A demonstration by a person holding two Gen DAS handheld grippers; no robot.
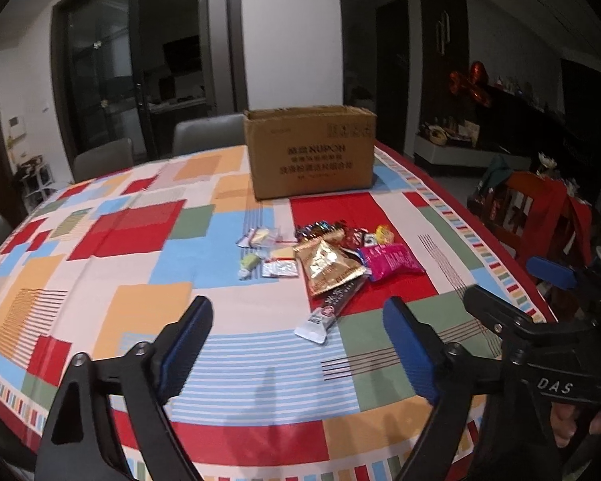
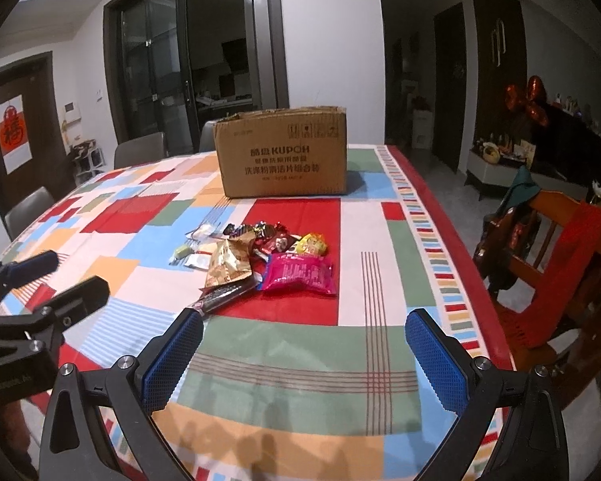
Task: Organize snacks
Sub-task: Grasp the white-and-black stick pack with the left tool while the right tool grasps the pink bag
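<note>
— Blue rubber pads on both tools, and both spread wide with nothing between them. The left gripper (image 1: 296, 344) and the right gripper (image 2: 304, 356) hang over the near edge of the counter (image 2: 292, 364), short of the snack pile (image 2: 260, 258).

— What's closest to them?

— A long dark sachet (image 1: 332, 308) with a white end, pointing out of the pile toward the grippers. I'd guess it's light and floppy; pinch it across the middle and it should lift without dragging the rest.

— And behind that?

— A gold foil bag (image 1: 326, 266) lying partly over the sachet, crinkly and probably slippery, so I'd take it by a sealed edge. Right of the gold bag is a puffy pink packet (image 2: 298, 274), soft and air-filled by the look of it; squeeze too hard and it might burst. Left of the gold bag sit small flat sachets (image 1: 268, 256), thin against the cloth, likely awkward to get under.

— Where would they go?

— Presumably into the cardboard box (image 2: 282, 152), standing beyond the pile, top open. Its wall is tall, so each item must be carried up over the rim.

— Anything in the way?

— Only the pile's own overlap. A wooden chair (image 2: 549, 264) stands off the counter, right of the box.
</note>
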